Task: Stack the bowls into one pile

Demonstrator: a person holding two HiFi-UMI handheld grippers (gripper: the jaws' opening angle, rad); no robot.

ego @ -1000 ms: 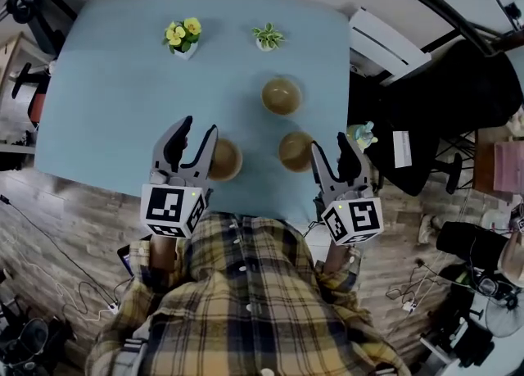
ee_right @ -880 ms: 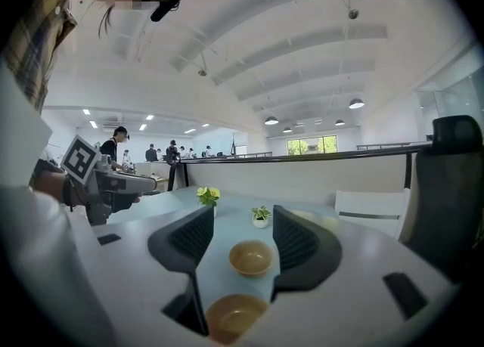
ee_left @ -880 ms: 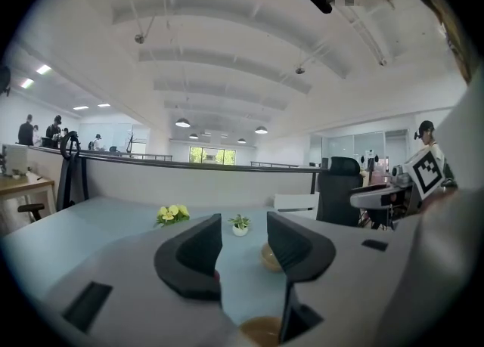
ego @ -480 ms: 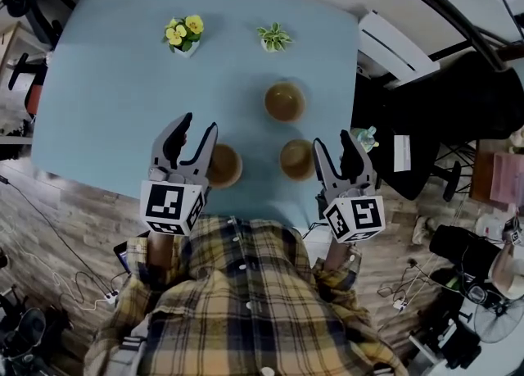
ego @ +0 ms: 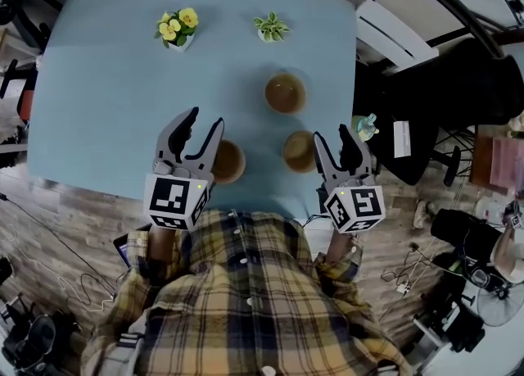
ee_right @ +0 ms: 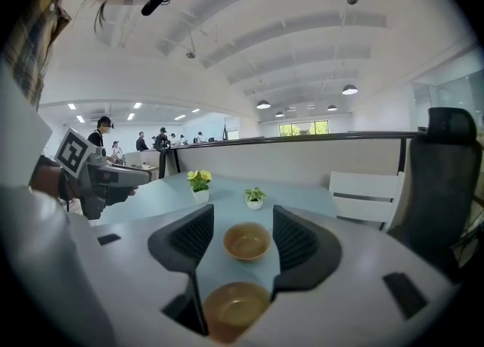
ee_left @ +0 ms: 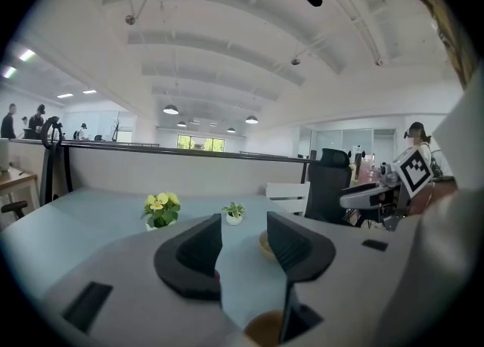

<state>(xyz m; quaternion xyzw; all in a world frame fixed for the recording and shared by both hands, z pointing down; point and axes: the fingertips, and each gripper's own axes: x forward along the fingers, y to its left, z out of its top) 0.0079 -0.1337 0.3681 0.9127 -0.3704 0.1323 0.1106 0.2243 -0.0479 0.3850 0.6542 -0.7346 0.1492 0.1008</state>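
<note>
Left gripper: jaws apart, nothing between. Left bowl just beside right jaw, 4 o'clock of tips in head view.

Right gripper: jaws released, empty. Right bowl low, just ahead of jaws; 8 o'clock of tips in head view.

Far bowl: 12 o'clock of right bowl, apart from it.

All three sit singly on table.

Progress: zero stacked, nothing gripped. Remaining, my read: two lifts, two nestings.
</note>
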